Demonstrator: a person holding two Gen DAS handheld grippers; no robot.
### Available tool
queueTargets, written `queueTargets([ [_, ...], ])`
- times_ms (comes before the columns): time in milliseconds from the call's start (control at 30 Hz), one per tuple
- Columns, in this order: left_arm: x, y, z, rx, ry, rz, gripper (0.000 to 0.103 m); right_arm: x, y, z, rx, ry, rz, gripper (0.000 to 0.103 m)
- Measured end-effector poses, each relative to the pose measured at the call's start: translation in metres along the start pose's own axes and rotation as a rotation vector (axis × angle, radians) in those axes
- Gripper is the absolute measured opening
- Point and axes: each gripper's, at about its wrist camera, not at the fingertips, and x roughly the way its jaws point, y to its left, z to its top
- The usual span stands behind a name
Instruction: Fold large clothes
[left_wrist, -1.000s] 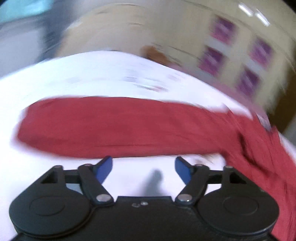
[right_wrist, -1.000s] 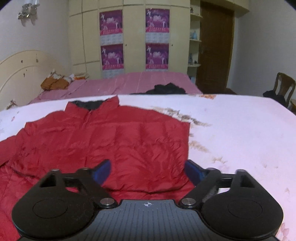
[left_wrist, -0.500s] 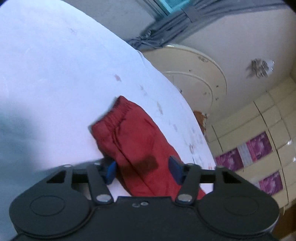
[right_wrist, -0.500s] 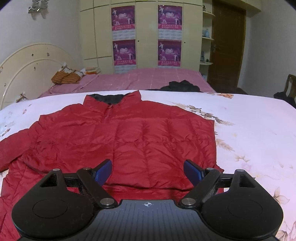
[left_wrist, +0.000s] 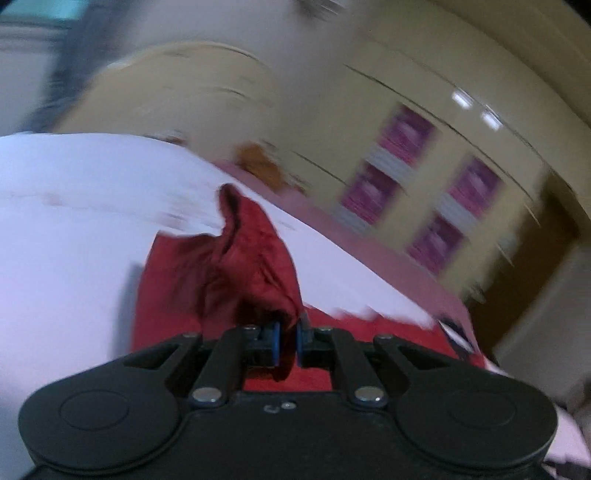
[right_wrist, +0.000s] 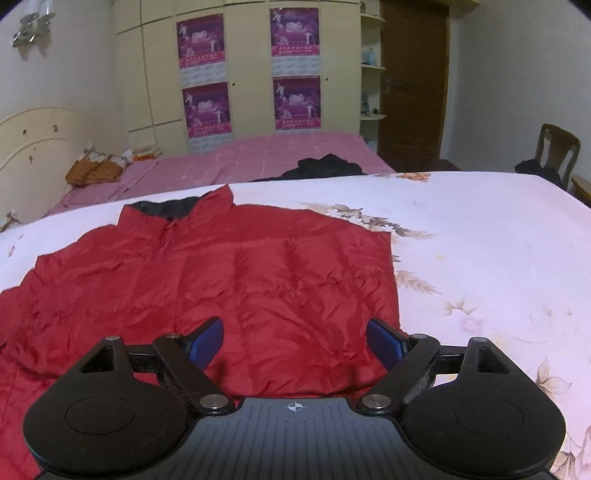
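Note:
A red puffer jacket (right_wrist: 236, 280) with a dark collar lies spread flat on the floral white bedspread (right_wrist: 480, 240). My right gripper (right_wrist: 293, 341) is open and empty, low over the jacket's hem. My left gripper (left_wrist: 287, 338) is shut on the jacket's red sleeve (left_wrist: 251, 258), near its cuff, and holds it lifted off the bedspread (left_wrist: 66, 229). The sleeve hangs bunched from the jaws. The left wrist view is blurred by motion.
A second bed with a pink cover (right_wrist: 258, 155) stands behind, with a dark garment (right_wrist: 325, 168) and an orange bundle (right_wrist: 92, 171) on it. A cream headboard (right_wrist: 33, 136), a wardrobe with posters (right_wrist: 251, 70), a brown door (right_wrist: 413, 81) and a wooden chair (right_wrist: 557, 155) line the room.
My left gripper closed on the sleeve near its cuff and lifted it, swinging right. My right gripper stayed open over the hem, shifting only slightly.

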Motion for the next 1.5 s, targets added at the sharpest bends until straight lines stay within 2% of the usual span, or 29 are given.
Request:
queueTargets([
  [100, 0.017, -0.062, -0.018, 0.153, 0.072, -0.087, 0.007, 0.0, -0.007, 0.002, 0.019, 0.003, 0.004, 0.084],
  [200, 0.03, -0.112, -0.039, 0.262, 0.126, -0.148, 0.007, -0.001, -0.017, 0.003, 0.039, -0.002, -0.002, 0.084],
  [367, 0.042, -0.173, -0.079, 0.369, 0.218, -0.22, 0.007, -0.001, -0.04, 0.005, 0.085, -0.006, -0.016, 0.084],
  [500, 0.049, -0.204, -0.107, 0.425, 0.271, -0.245, 0.007, -0.003, -0.061, 0.006, 0.119, -0.009, -0.018, 0.085],
  [633, 0.058, -0.222, -0.122, 0.475, 0.305, -0.27, 0.007, -0.003, -0.083, 0.008, 0.149, -0.008, -0.021, 0.084],
  [1100, 0.067, -0.3, -0.172, 0.555, 0.384, -0.344, 0.007, -0.01, -0.149, 0.008, 0.201, 0.004, -0.048, 0.085],
  [1133, 0.066, -0.302, -0.175, 0.561, 0.397, -0.346, 0.01, -0.011, -0.153, 0.009, 0.208, 0.007, -0.036, 0.085],
  [1167, 0.065, -0.303, -0.177, 0.56, 0.41, -0.359, 0.026, -0.012, -0.155, 0.01, 0.215, 0.013, -0.021, 0.085],
  [1200, 0.066, -0.304, -0.178, 0.55, 0.419, -0.379, 0.035, -0.013, -0.156, 0.01, 0.222, 0.017, -0.003, 0.085],
  [1233, 0.064, -0.303, -0.177, 0.529, 0.422, -0.398, 0.063, -0.012, -0.157, 0.013, 0.227, 0.017, 0.012, 0.085],
  [1267, 0.06, -0.3, -0.175, 0.505, 0.412, -0.405, 0.073, -0.014, -0.156, 0.013, 0.232, 0.014, 0.034, 0.085],
  [1333, 0.048, -0.288, -0.164, 0.477, 0.372, -0.418, 0.071, -0.015, -0.151, 0.016, 0.244, 0.011, 0.085, 0.085],
  [1400, 0.037, -0.267, -0.147, 0.446, 0.33, -0.397, 0.069, -0.015, -0.144, 0.017, 0.26, 0.009, 0.159, 0.084],
  [1467, 0.027, -0.233, -0.125, 0.407, 0.259, -0.331, 0.069, -0.011, -0.134, 0.018, 0.282, 0.021, 0.246, 0.084],
  [1500, 0.026, -0.213, -0.113, 0.406, 0.218, -0.267, 0.068, -0.009, -0.128, 0.018, 0.28, 0.029, 0.271, 0.084],
])
